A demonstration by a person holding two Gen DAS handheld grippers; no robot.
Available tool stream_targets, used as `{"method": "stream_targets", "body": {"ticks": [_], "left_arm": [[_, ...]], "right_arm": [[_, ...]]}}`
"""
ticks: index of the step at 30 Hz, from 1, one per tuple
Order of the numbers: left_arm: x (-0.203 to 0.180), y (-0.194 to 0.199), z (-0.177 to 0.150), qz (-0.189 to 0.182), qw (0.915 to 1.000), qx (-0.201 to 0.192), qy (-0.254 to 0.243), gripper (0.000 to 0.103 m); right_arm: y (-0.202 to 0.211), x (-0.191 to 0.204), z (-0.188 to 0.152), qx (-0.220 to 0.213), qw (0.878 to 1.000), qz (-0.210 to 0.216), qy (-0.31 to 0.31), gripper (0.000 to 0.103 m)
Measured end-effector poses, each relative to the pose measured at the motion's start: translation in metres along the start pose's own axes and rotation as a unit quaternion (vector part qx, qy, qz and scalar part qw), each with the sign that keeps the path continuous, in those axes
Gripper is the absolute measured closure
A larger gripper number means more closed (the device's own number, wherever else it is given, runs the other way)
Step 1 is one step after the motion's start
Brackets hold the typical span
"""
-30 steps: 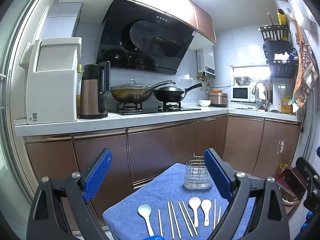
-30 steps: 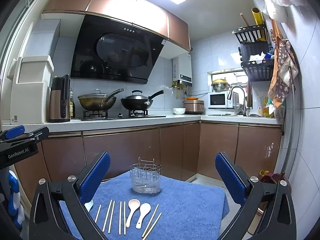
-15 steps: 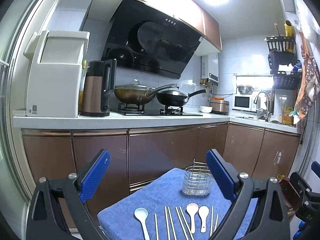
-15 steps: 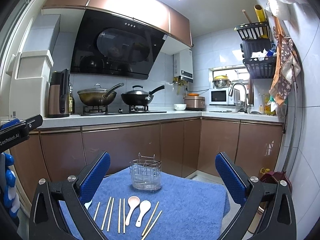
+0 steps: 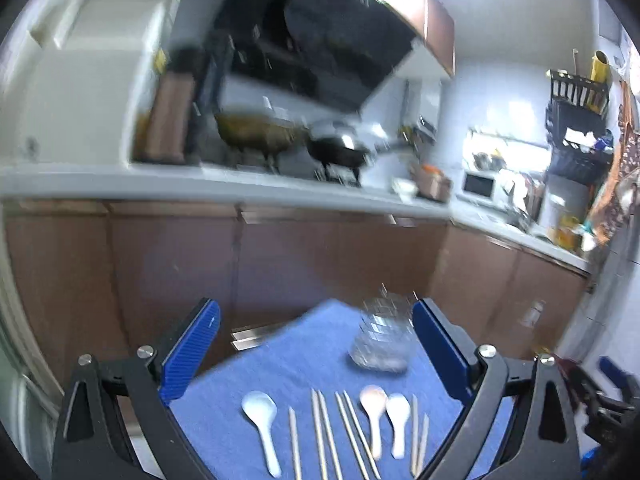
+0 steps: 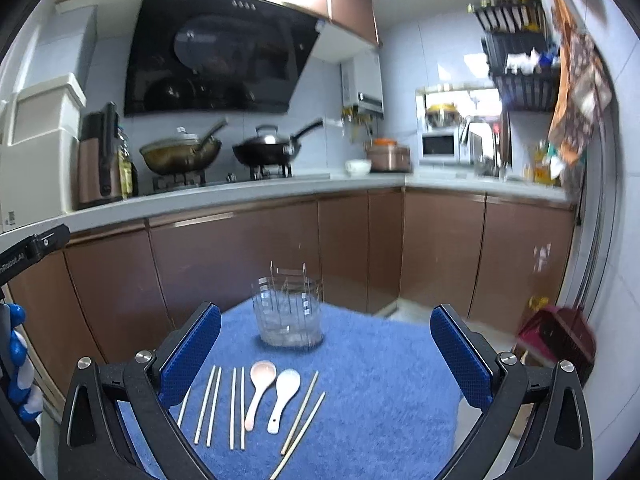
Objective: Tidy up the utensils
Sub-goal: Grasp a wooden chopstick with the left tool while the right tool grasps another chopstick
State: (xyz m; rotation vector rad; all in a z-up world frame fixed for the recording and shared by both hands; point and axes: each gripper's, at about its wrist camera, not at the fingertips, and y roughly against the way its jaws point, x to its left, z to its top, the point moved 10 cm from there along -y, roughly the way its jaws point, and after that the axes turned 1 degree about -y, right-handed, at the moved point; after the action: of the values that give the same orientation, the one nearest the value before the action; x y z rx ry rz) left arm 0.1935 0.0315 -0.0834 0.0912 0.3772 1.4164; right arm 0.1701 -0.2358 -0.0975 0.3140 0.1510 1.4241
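A blue towel (image 6: 380,380) covers a small table. On it stands a clear utensil holder (image 6: 287,312) with a wire insert, also visible as a blurred holder (image 5: 382,344). In front of it lie white spoons (image 6: 260,388) and several pairs of pale chopsticks (image 6: 237,408). The left wrist view shows three spoons (image 5: 262,416) and chopsticks (image 5: 324,432) in a row. My left gripper (image 5: 316,344) hangs open above the near row, empty. My right gripper (image 6: 326,348) is open too, holding nothing, above the towel's near edge.
Brown cabinets (image 6: 240,260) and a grey counter (image 6: 248,196) with woks (image 6: 180,156), a kettle and a white appliance stand behind the table. A dark red bin (image 6: 560,336) sits on the floor at right. The left tool's body (image 6: 24,256) shows at the left edge.
Both cameras have tipped down and moved closer to the towel, so the utensils sit higher in view. The left wrist view is now motion-blurred. Both grippers stay open.
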Motion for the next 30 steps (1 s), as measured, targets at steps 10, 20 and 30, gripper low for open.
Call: {"method": "stream_targets", "body": {"ticks": [10, 20, 30], "left_arm": [[-0.002, -0.110, -0.106, -0.069, 0.9721, 0.224, 0.019, 0.007], [0.009, -0.200, -0.171, -0.057, 0.9231, 0.379, 0.035, 0.035], [0.016, -0.255, -0.208, -0.048, 0.8910, 0.450, 0.036, 0.069]], "right_arm": [[-0.093, -0.005, -0.080, 0.165, 0.983, 0.039, -0.064, 0.006], [-0.188, -0.008, -0.165, 0.356, 0.921, 0.077, -0.140, 0.059], [-0.243, -0.018, -0.208, 0.433, 0.891, 0.039, -0.131, 0.082]]}}
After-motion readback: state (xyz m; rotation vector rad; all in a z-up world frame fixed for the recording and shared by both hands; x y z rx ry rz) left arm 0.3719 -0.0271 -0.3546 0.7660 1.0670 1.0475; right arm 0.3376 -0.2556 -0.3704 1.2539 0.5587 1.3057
